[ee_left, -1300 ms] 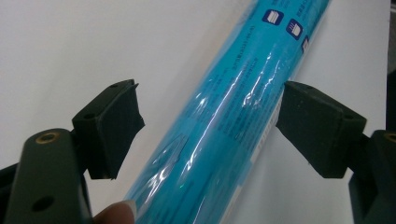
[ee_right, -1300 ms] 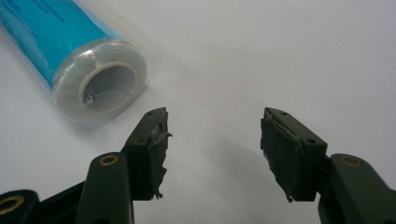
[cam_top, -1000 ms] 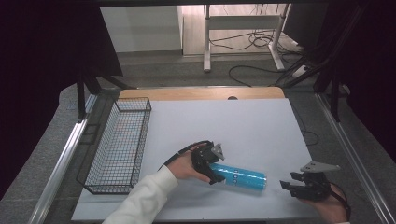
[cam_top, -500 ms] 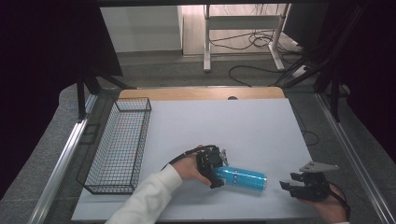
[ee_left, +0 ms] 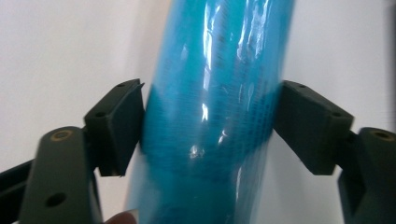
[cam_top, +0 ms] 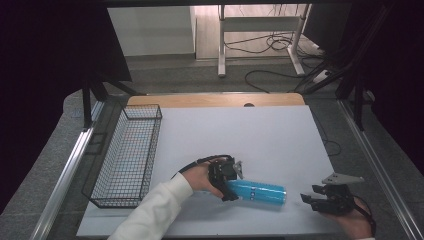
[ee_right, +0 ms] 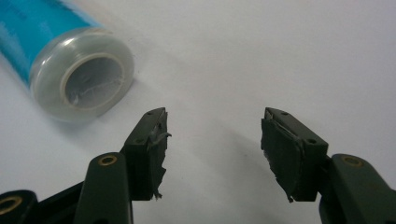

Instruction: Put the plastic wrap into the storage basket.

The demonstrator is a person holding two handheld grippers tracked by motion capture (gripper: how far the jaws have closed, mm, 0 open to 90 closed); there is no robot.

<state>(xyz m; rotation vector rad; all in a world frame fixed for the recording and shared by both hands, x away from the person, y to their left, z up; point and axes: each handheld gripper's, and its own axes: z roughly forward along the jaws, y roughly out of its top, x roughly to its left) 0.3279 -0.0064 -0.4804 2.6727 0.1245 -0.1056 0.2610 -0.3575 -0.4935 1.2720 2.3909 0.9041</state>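
**Left fingers clamped on the blue tube; right fingers apart beside it**

The blue tube lies on its side on the white counter, near the front edge and a little right of the middle. In the high view its long axis runs from about 10 o'clock to 4 o'clock, with the clear-wrapped end cap facing toward 4 o'clock. It is wrapped in glossy film that catches the light in the left gripper view.

The left gripper sits at the tube's 9 o'clock end. Its jaws have just been closing, and the tube is between them: in the left gripper view the fingers press against the tube's sides, one at 9 o'clock and one at 3 o'clock of it, so they are clamped on the blue tube. The hand holding this gripper and its white sleeve come in from about 7 o'clock.

The right gripper rests near the counter's front right corner, at about 3 o'clock from the tube and close to its capped end, not touching it. Its fingers stand apart with bare counter between them; in the right gripper view the blue tube's round end lies at about 10 o'clock from them.

A black wire basket stands along the counter's left side, at about 10 o'clock from the tube and well apart from it.
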